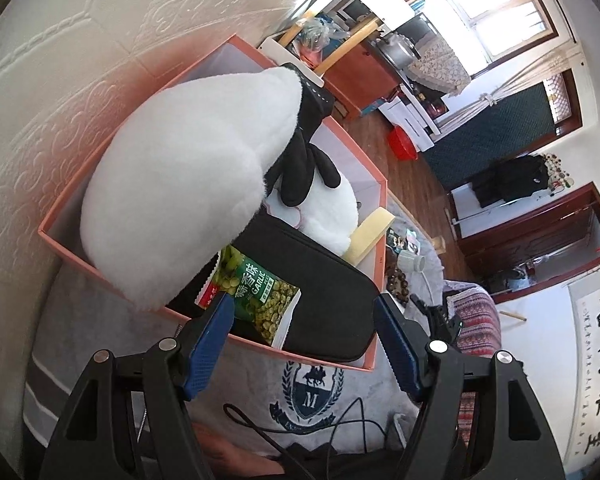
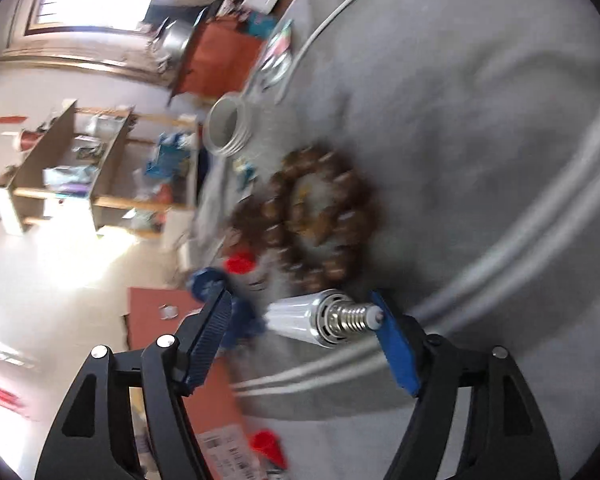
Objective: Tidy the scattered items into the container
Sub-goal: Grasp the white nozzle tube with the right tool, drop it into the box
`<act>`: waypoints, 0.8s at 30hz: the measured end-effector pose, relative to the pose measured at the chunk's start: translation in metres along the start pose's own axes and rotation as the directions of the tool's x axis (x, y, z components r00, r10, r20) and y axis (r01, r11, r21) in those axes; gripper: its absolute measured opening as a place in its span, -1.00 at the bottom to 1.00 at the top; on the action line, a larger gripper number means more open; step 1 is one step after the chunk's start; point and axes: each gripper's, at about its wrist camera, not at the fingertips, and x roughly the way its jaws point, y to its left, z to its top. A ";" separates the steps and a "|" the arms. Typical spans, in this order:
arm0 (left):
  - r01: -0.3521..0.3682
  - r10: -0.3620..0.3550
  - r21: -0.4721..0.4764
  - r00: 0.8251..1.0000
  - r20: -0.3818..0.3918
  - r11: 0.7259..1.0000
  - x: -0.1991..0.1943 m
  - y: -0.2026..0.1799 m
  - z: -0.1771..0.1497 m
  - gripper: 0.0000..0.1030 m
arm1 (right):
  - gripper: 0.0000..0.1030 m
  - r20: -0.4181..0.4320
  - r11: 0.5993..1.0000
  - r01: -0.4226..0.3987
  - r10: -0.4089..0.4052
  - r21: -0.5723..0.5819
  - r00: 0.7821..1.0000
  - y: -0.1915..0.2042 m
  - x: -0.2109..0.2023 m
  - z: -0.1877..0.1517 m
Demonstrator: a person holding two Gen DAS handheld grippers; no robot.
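Note:
The pink box (image 1: 204, 60) stands against the wall and holds a white plush (image 1: 180, 184), a black glove (image 1: 304, 168), a black case (image 1: 324, 304), a green snack packet (image 1: 256, 296) and a yellow sponge (image 1: 370, 234). My left gripper (image 1: 302, 308) hangs open over the box's near corner with nothing between its fingers. My right gripper (image 2: 300, 312) is shut lengthwise on a small light bulb (image 2: 320, 316). The bulb's screw tip presses on the right pad, and its other end by the left pad is blurred. It stays sharp while the background smears.
A brown bead bracelet (image 2: 324, 220) and a white jar (image 2: 228, 128) lie on the grey blanket (image 2: 460, 120) just beyond the bulb, crossed by a white cable (image 2: 340, 12). Beads (image 1: 398, 280) and the jar (image 1: 414, 260) also lie right of the box. A black cord (image 1: 300, 432) trails below the box.

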 end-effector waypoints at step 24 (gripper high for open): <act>0.038 -0.038 -0.001 0.998 0.049 0.999 -0.013 0.007 -0.002 0.38 | -0.03 -0.284 0.800 -0.287 0.153 -0.527 0.947 0.243 0.009 -0.157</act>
